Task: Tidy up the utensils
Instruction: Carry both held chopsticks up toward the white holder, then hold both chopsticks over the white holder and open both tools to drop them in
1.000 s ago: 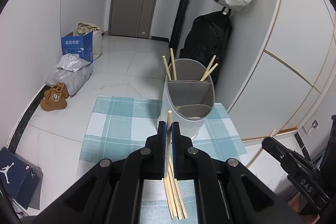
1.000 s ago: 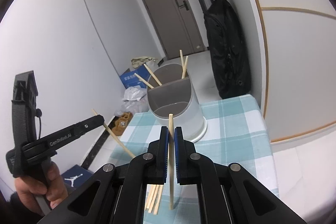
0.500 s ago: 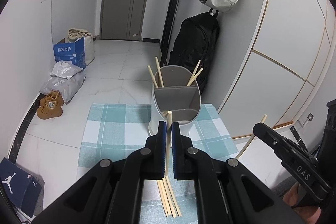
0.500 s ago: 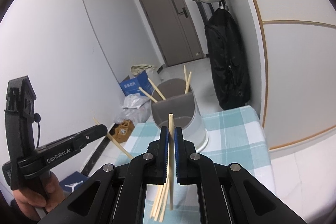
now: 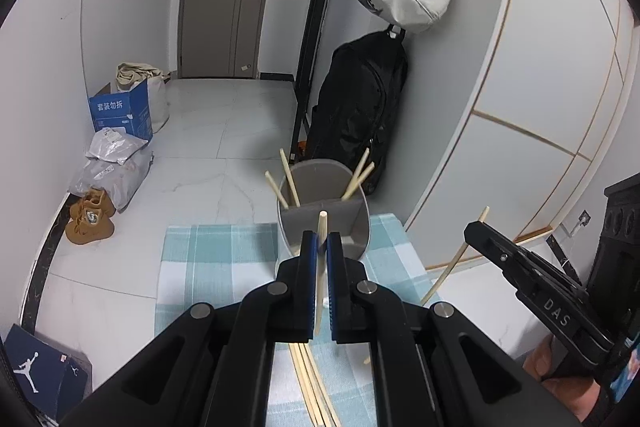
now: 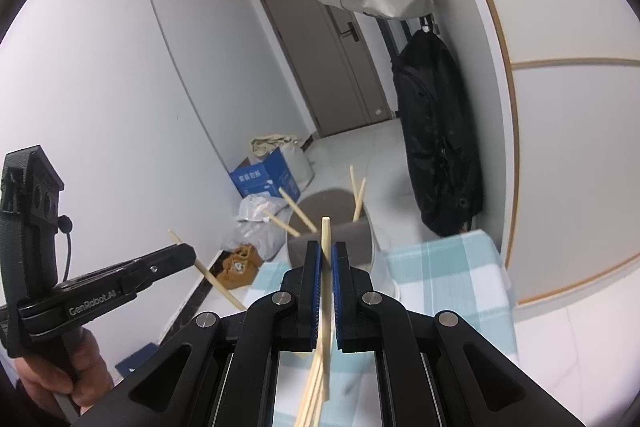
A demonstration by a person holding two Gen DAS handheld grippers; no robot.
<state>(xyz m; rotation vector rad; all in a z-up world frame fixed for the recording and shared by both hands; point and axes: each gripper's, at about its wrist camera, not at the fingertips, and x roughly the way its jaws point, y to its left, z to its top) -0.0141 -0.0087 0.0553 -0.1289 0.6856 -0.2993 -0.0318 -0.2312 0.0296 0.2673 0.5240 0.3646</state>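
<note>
Chopstick in left tool (image 5: pixel 319 259): pinched between the closed blue pads, long axis steep, tip up toward the holder.
Chopstick in right tool (image 6: pixel 326 261): clamped likewise, near upright, tip above the pads.
Holder (image 5: pixel 362 227): grey, divided, on the checked cloth (image 5: pixel 208 259) of the desk; four chopsticks lean out of its far compartment.
Loose chopsticks (image 5: pixel 310 383): lie on the desk below the tools.

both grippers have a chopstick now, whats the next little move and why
Probably carry both forward over the utensil holder and tip the sticks down into its back compartment. The left gripper and right gripper each have jaws shut on a chopstick, held short of the holder. Four chopsticks already lean in that compartment, and more loose chopsticks lie on the checked cloth.
</note>
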